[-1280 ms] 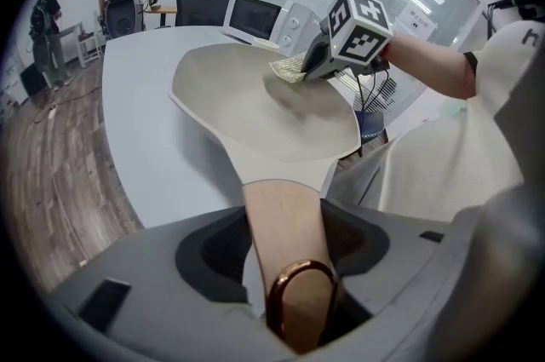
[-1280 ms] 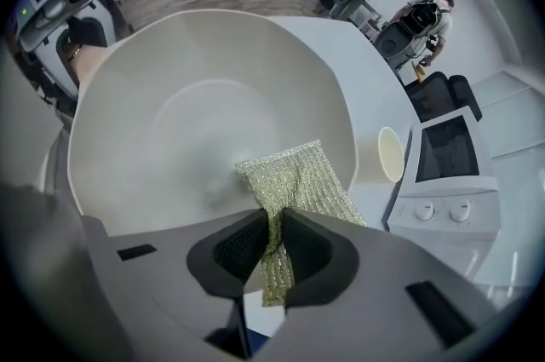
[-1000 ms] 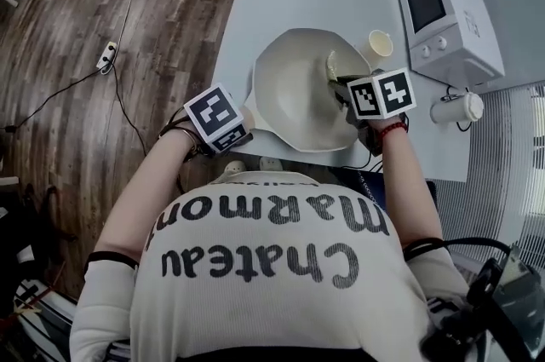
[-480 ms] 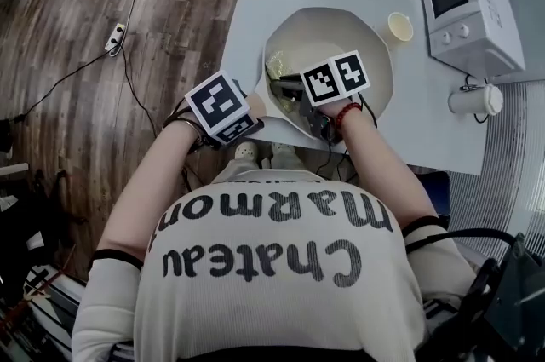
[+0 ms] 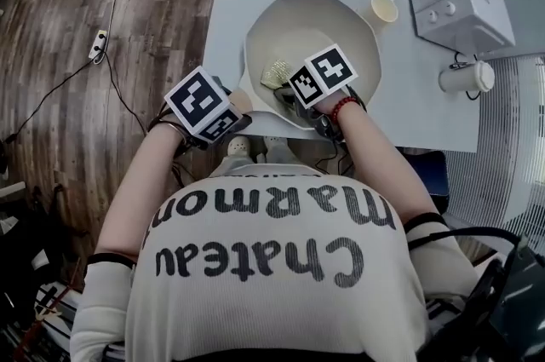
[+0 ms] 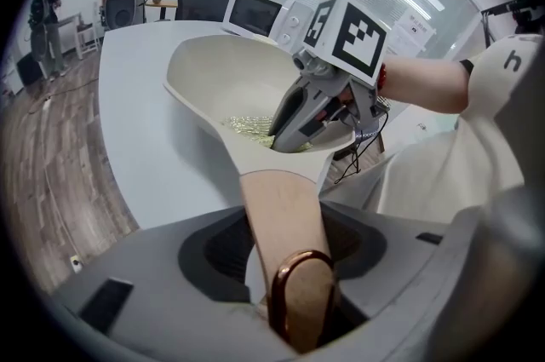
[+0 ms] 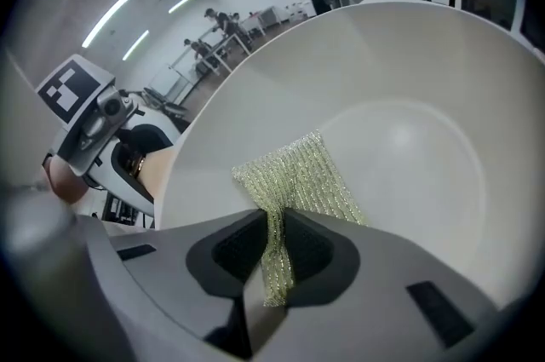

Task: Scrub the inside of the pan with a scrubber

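We read left gripper (image 6: 288, 279) clamped on handle (image 6: 274, 211); pan (image 7: 409, 88) sits ahead of it on worktop (image 6: 145, 139). Right gripper (image 7: 274, 249) pinches scrubber (image 7: 298, 177) by narrow fold, with pad against pan's inner wall just ahead.

Risks, our judgement:
- Hard drag pulls fold free.
- Side load twists pan in left grip.

Versus earlier: right gripper crossed from far wall to handle side; left gripper unmoved.

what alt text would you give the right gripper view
The right gripper pinches a yellow-green mesh scrubber, its free end spread on the inside wall of a white pan. At left, the left gripper holds the pan's tan handle.
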Demonstrator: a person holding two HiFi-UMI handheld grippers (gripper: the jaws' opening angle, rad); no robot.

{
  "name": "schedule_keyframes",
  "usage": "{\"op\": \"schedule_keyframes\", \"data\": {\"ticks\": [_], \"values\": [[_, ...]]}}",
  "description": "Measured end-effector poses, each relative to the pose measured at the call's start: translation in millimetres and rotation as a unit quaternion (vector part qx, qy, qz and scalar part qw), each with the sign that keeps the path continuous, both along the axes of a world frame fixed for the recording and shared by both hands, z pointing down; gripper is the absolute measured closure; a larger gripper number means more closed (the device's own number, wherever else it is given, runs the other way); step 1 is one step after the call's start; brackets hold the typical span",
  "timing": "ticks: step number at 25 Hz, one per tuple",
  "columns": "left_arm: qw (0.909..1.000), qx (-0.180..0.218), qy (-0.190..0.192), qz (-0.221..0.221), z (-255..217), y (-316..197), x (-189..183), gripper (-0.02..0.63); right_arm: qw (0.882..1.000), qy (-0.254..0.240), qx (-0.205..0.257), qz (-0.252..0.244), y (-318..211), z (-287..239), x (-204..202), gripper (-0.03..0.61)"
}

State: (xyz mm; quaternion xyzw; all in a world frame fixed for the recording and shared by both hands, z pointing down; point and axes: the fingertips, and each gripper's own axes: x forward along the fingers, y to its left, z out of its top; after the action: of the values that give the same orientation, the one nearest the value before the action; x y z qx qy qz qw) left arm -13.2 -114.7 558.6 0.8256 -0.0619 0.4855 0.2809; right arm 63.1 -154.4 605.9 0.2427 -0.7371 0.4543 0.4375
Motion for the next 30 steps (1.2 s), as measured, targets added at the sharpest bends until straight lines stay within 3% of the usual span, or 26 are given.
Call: {"op": "schedule_keyframes", "data": {"ticks": [6, 13, 20, 25, 30], "values": [[1.0, -0.003, 0.006, -0.006, 0, 0, 0, 0.405, 0.996, 0.071, 0.004, -0.047, 12, 3, 24, 0.52], [0.9996, -0.012, 0.021, -0.014, 0, 2, 3, 0.405, 0.978, 0.175, -0.009, -0.112, 22, 7, 58, 0.52], [0.9988, -0.026, 0.037, -0.021, -2, 2, 2, 0.407, 0.972, 0.207, -0.045, -0.106, 20, 6, 91, 0.52], [0.9988, -0.029, 0.035, -0.02, -2, 2, 3, 0.407, 0.952, 0.268, -0.037, -0.145, 19, 1, 112, 0.52], [0.9986, -0.03, 0.036, -0.022, -2, 2, 3, 0.407, 0.942, 0.3, -0.039, -0.147, 18, -7, 131, 0.52]]}}
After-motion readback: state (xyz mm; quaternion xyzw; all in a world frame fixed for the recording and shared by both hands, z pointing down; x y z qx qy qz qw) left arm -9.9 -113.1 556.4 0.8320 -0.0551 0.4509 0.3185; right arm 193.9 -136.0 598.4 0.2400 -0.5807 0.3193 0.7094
